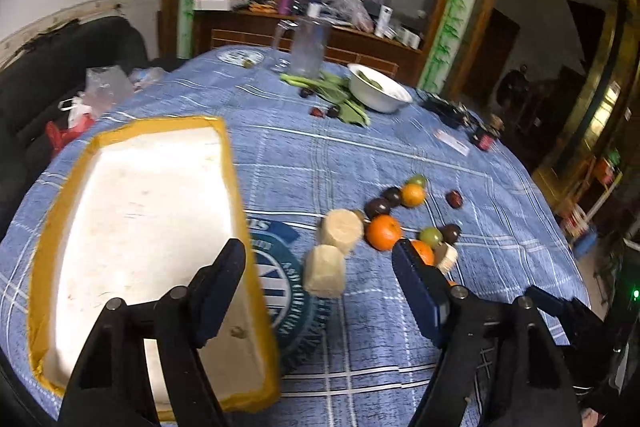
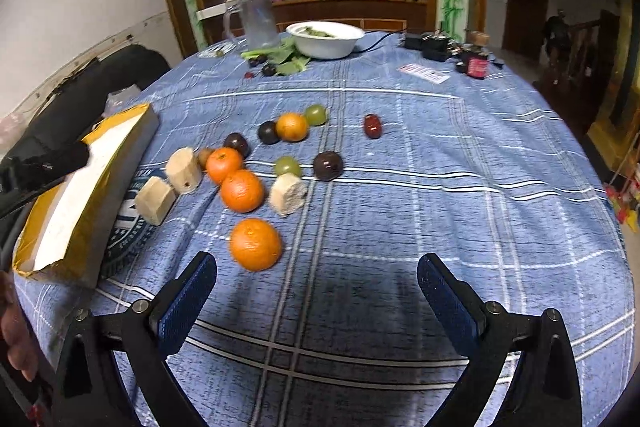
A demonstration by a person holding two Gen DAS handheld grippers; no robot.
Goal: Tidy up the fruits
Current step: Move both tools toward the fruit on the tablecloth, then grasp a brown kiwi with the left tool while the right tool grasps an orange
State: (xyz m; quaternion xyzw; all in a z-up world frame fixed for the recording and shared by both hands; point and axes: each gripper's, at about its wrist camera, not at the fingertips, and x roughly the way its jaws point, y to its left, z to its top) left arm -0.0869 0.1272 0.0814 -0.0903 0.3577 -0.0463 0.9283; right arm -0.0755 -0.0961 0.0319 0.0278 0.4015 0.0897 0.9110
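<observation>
A: Nearest, the left gripper (image 1: 320, 259) and the right gripper (image 2: 316, 277) both stand open and hold nothing.

B: The box (image 1: 44, 239) at nine o'clock is empty. The nearest orange (image 2: 255, 244) and the other fruits lie at twelve o'clock on the table (image 2: 480, 227), so sorting seems not begun.

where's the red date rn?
Right wrist view: the red date lies alone on the blue cloth, right of the fruit cluster, apart from the far orange and above-right of a dark plum.

A lived-in home: cloth-covered dining table (image 2: 400, 187), cluttered wooden sideboard (image 2: 352, 7), dark sofa (image 1: 60, 67).
</observation>
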